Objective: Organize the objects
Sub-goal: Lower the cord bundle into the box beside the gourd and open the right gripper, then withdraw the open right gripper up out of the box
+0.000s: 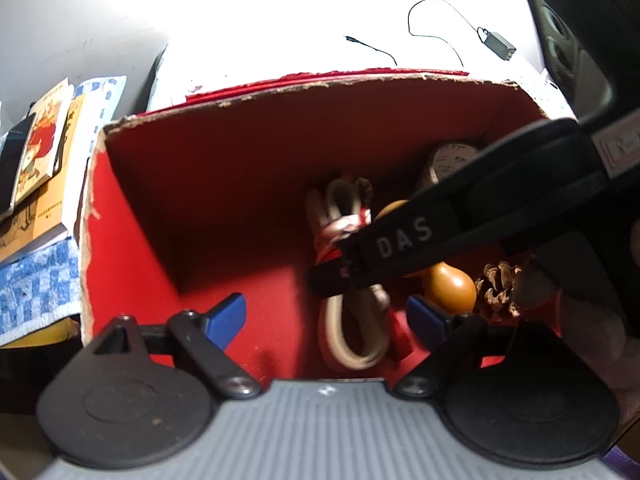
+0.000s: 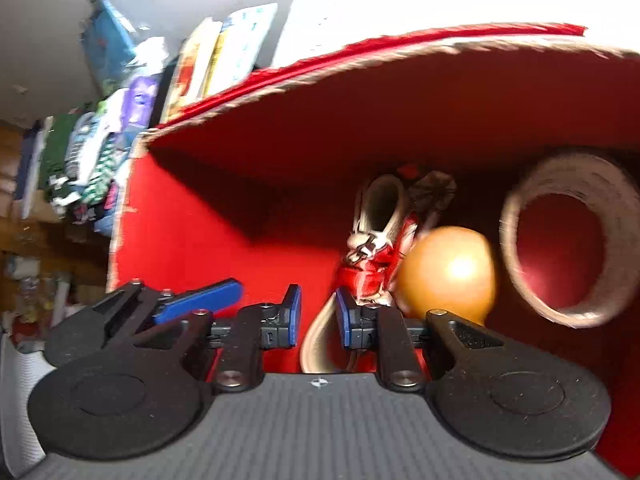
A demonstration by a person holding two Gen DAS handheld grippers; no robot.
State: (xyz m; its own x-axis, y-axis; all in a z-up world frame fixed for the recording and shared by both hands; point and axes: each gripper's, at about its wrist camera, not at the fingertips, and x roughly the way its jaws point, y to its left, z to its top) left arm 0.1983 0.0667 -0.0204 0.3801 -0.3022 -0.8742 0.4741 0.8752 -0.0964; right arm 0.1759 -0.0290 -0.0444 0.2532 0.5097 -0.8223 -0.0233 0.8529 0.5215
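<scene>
Box (image 1: 248,168) – matt red card, ragged edge; gourd (image 2: 448,276) – glossy, smooth.

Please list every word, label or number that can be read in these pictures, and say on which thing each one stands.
"DAS": white letters on the black finger of the right tool, seen from the left wrist.
"R": on a label at the right tool's body; the rest is cut off.
Book covers: print too small to read.
Tape roll label: blurred, unreadable.
Right wrist view: no readable text.
</scene>
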